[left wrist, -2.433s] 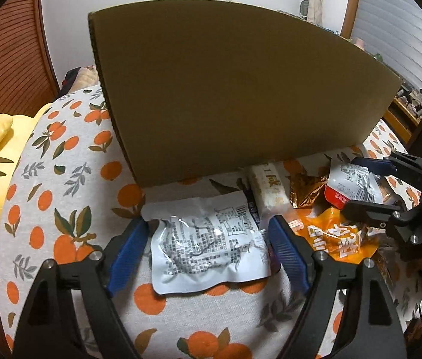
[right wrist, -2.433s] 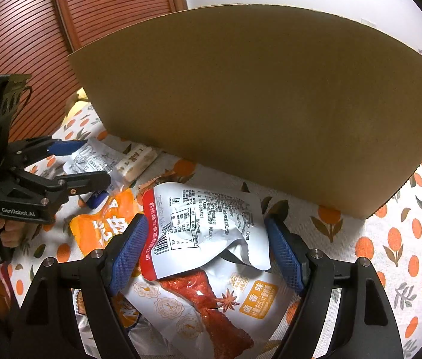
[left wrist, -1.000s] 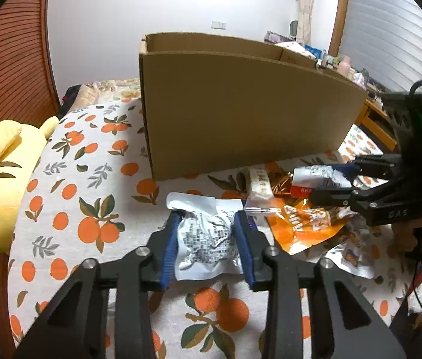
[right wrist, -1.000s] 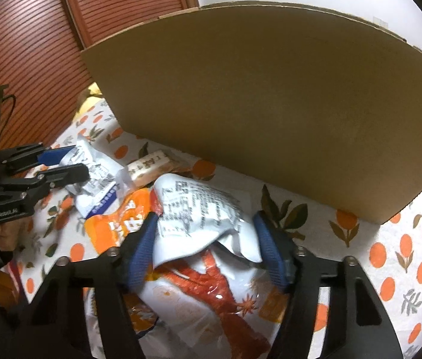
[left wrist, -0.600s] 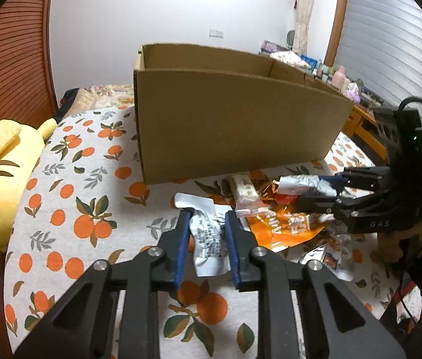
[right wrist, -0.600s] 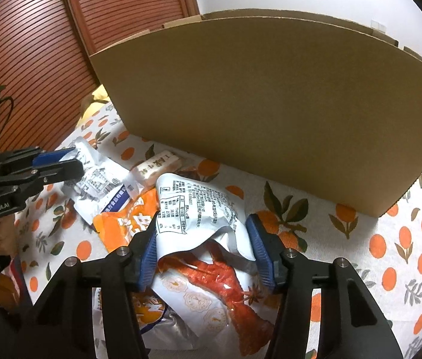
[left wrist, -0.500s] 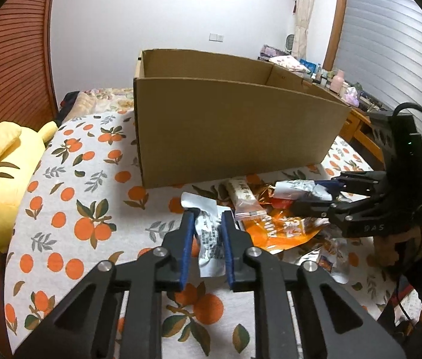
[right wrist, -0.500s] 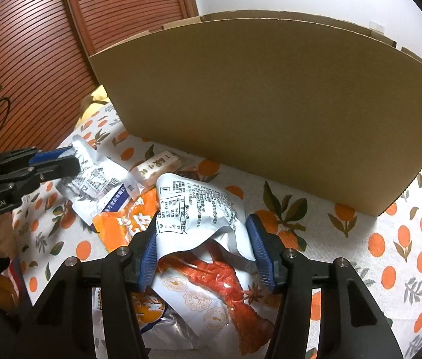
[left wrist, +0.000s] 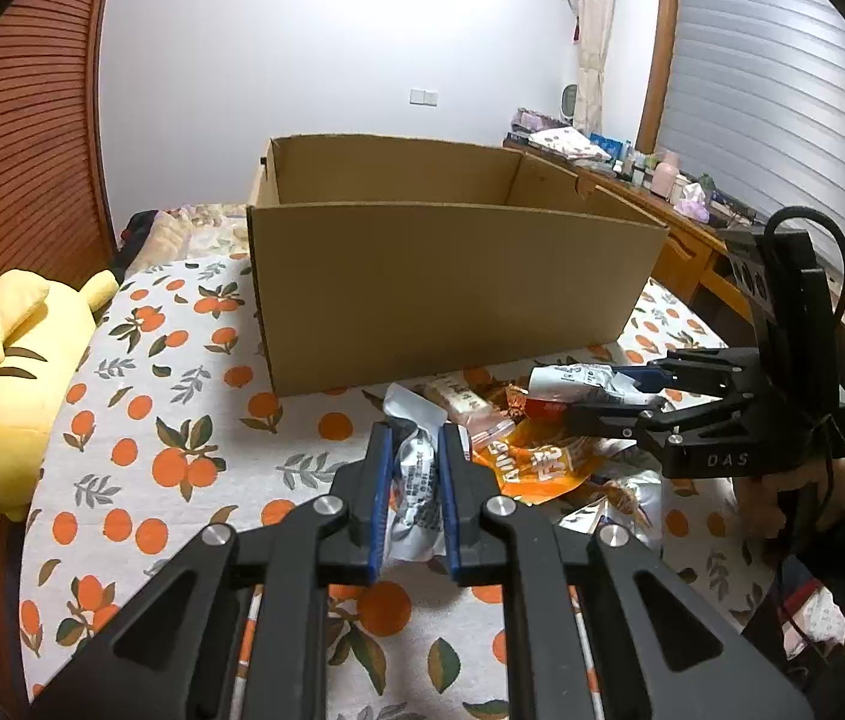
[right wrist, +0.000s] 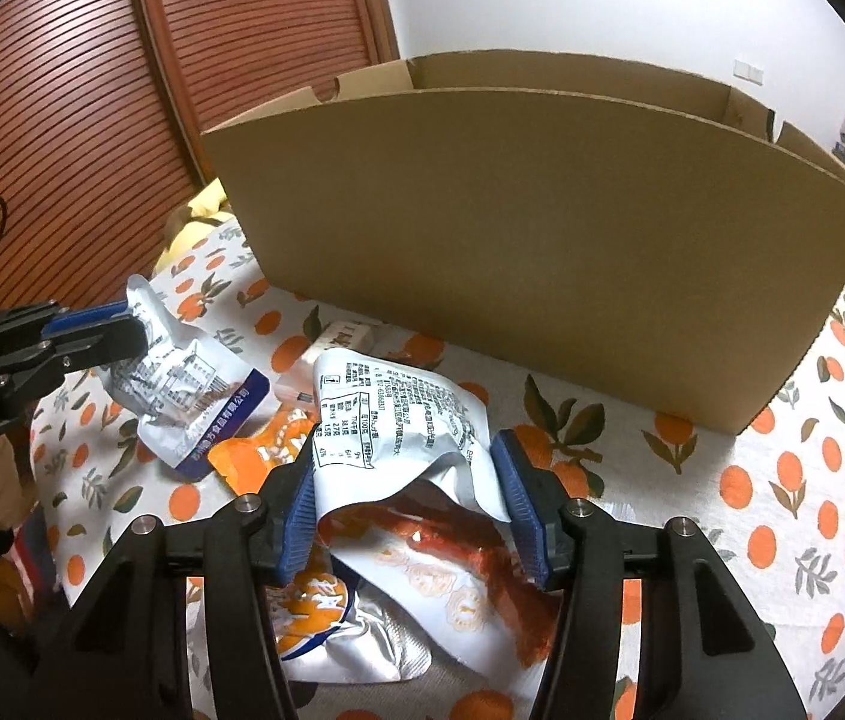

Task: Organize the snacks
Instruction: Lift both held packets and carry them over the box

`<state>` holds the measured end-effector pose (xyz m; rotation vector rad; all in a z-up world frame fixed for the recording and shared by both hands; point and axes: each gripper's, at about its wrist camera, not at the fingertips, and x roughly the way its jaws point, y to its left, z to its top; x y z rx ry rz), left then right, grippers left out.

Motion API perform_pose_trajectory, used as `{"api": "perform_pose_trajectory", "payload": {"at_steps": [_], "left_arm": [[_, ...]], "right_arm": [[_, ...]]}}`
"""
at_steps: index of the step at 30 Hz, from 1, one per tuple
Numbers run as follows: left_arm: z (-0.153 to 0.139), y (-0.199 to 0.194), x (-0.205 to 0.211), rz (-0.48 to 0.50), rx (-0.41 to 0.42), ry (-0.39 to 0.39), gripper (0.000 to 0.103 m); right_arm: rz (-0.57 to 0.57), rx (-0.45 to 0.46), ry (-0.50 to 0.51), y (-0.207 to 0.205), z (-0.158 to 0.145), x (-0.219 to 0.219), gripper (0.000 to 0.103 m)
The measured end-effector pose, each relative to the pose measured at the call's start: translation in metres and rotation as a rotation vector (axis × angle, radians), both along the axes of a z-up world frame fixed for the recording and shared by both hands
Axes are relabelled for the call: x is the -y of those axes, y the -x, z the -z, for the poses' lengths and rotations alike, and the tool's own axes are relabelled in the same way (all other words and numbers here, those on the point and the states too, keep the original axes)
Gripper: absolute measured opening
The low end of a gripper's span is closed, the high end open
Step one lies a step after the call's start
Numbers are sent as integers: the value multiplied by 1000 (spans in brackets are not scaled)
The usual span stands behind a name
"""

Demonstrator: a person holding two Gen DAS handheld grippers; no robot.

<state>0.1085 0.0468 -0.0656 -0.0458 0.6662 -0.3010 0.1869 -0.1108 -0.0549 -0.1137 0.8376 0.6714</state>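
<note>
An open cardboard box (left wrist: pixel 452 288) (right wrist: pixel 542 228) stands on the orange-print cloth. My left gripper (left wrist: pixel 414 438) is shut on a crumpled silver packet (left wrist: pixel 416 480), held just above the cloth in front of the box. In the right wrist view that left gripper (right wrist: pixel 116 336) sits at the left edge with the silver packet (right wrist: pixel 182 390) hanging from it. My right gripper (right wrist: pixel 407 456) squeezes a white printed packet (right wrist: pixel 398 414) between both pads. In the left wrist view the right gripper (left wrist: pixel 632 396) holds that white packet (left wrist: pixel 572 375) level above the snack pile.
An orange packet (left wrist: pixel 530 462), a pale bar snack (left wrist: pixel 458 399) and a red-patterned pouch (right wrist: pixel 452 546) lie in a pile before the box. A yellow plush toy (left wrist: pixel 20 348) lies at the cloth's left edge. A cluttered desk (left wrist: pixel 662 192) stands behind on the right.
My left gripper closed on the silver packet, crumpling it, and lifted it while drawing back from the box. My right gripper narrowed on the white packet and raised it slightly.
</note>
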Motion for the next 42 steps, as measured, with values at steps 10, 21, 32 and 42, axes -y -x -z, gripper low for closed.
{"api": "perform_pose_trajectory", "payload": {"at_steps": [10, 21, 32, 42], "left_arm": [[-36, 10, 0, 1, 79, -3, 11], [-91, -1, 7, 21, 200, -13, 11], [-113, -33, 15, 9, 237, -25, 12], [-122, -59, 21, -5, 244, -51, 12]], "right_arm": [[8, 58, -27, 10, -27, 6, 55], [28, 171, -46, 18, -77, 13, 55], [47, 239, -40, -2, -111, 11, 55], [59, 248, -19, -24, -117, 4, 55]]}}
